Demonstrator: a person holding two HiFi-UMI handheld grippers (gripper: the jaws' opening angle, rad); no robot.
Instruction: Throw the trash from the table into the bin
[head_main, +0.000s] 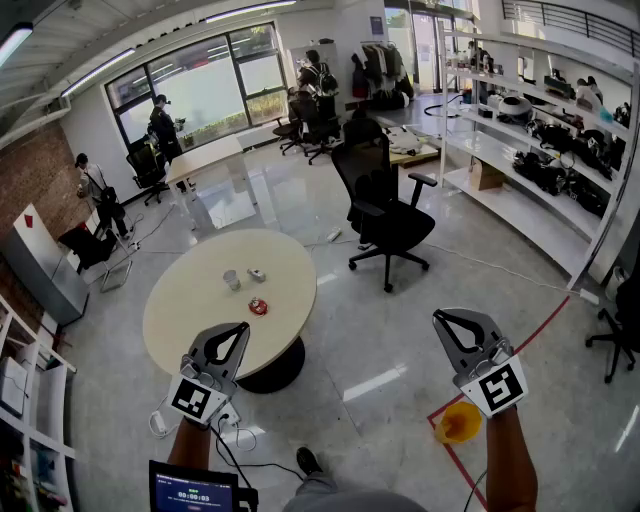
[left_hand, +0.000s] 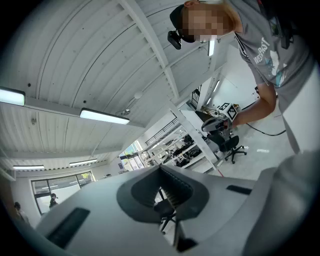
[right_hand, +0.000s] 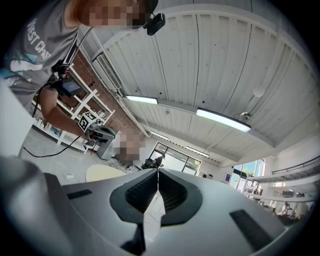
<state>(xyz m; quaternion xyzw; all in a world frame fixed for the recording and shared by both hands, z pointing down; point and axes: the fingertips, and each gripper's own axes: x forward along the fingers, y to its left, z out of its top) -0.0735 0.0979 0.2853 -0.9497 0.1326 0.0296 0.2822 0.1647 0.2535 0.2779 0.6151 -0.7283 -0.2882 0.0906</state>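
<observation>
Head view: round table (head_main: 190, 320) at left on a glossy floor, carrying three bits of trash near its middle. A white cup-shaped piece (head_main: 232, 280), a small grey scrap (head_main: 257, 274) just beside it, a red piece (head_main: 258, 306) nearer the table's close edge. Left gripper (head_main: 241, 328) raised, overlapping the table's near rim in this view, fingers pressed together, nothing between them. Right gripper (head_main: 440, 317) well apart to the right over bare floor, fingers likewise shut and empty. Orange bin (head_main: 455, 425) on the floor just below the right gripper's marker cube, partly hidden by it, beside a red tape line (head_main: 545, 325). Black office chair (head_main: 385, 215) beyond the table.

Left gripper view: looks upward at a ribbed white ceiling. Ridged fingers (left_hand: 177, 192) meeting tip to tip, gripping nothing. Right gripper (left_hand: 207, 125) in sight farther off, on the person's arm.

Right gripper view: same upward tilt. Fingers (right_hand: 172, 192) closed along one thin seam, empty. Left gripper (right_hand: 107, 134) visible at left, a sliver of the table (right_hand: 100, 173) below it.
</observation>
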